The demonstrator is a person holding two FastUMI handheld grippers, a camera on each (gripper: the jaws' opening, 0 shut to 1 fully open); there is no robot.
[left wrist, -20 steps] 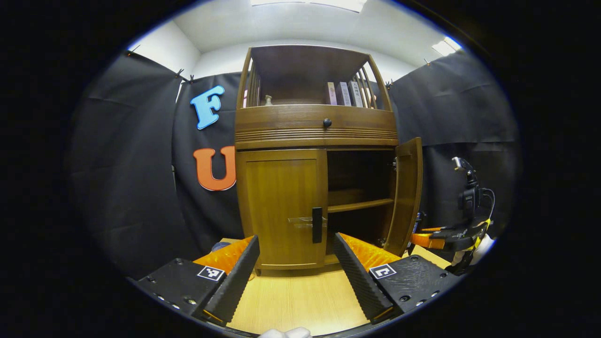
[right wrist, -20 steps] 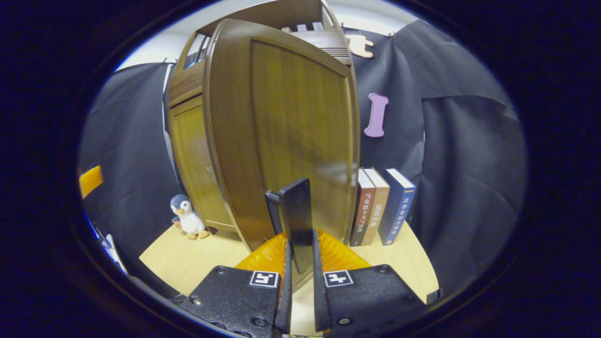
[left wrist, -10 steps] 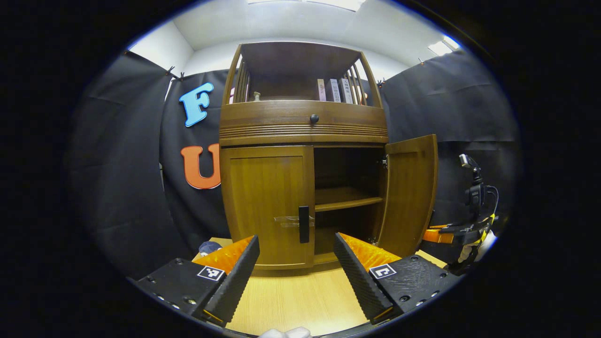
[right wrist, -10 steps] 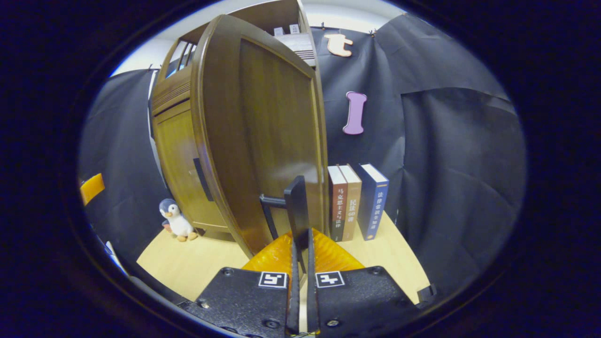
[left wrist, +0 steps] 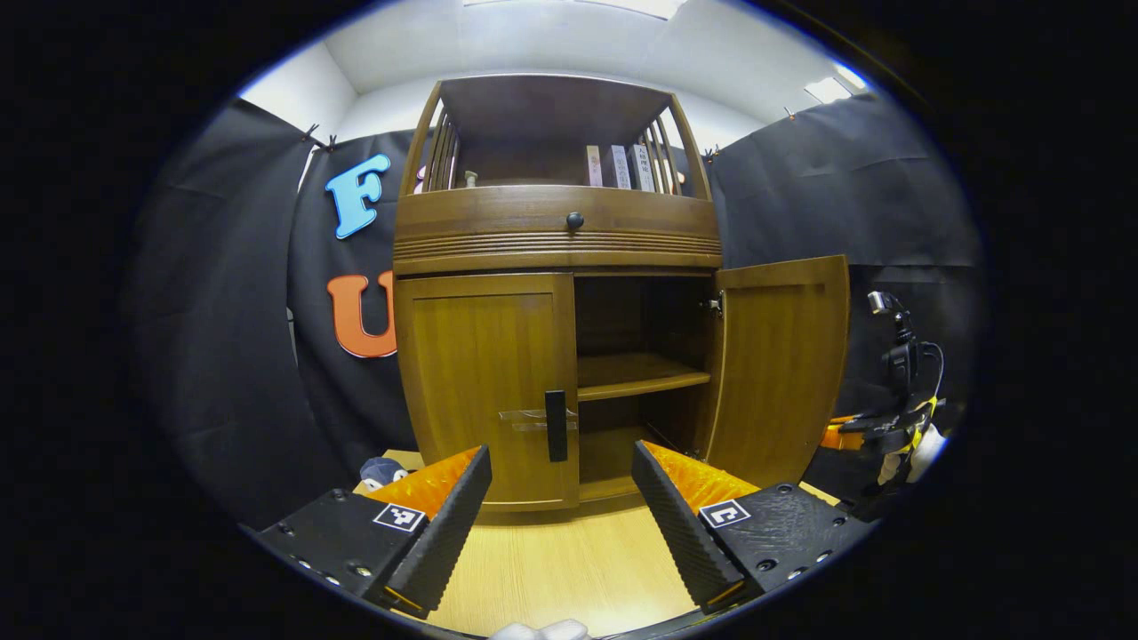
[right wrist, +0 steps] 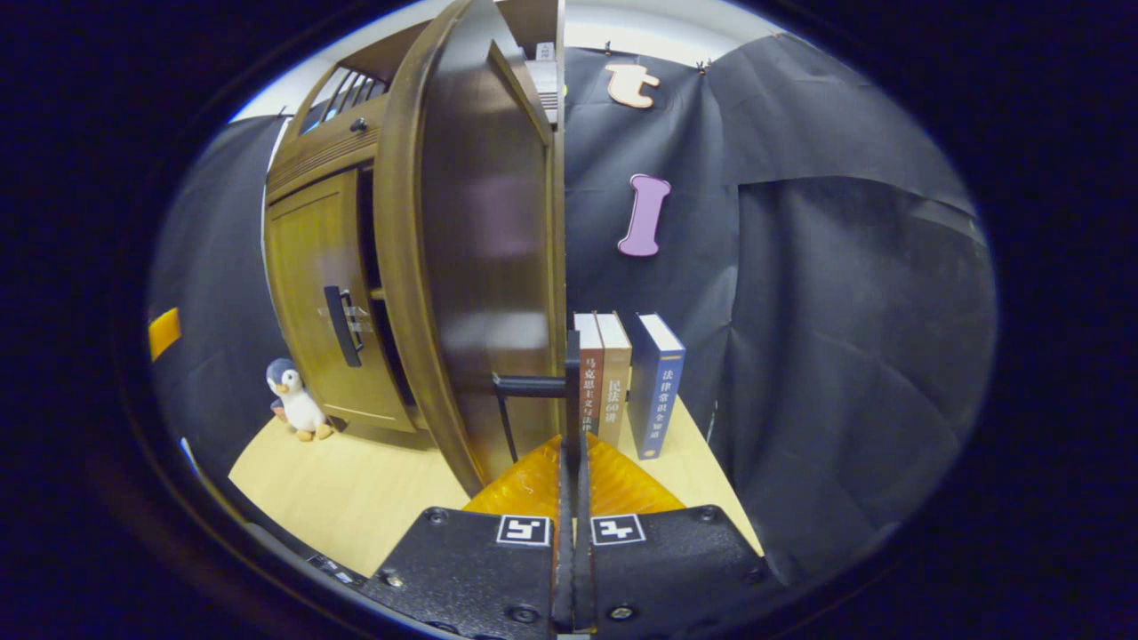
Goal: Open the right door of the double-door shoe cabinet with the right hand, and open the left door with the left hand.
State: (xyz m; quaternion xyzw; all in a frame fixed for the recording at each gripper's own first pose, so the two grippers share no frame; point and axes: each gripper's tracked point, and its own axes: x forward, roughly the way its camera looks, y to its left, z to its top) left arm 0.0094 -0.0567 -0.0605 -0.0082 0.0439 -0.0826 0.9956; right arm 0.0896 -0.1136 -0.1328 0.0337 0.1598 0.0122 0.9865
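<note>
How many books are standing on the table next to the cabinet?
3: two brown books side by side, then a blue book, all upright beside the open right door. The door may hide more.

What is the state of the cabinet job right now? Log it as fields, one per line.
right door: brown wooden right door swung open
right hand-held gripper: right hand-held gripper shut on the door's black bar handle
left door: brown wooden left door closed, black handle untouched
left hand-held gripper: left hand-held gripper open, short of the left door
inside: wooden shelf exposed
</note>
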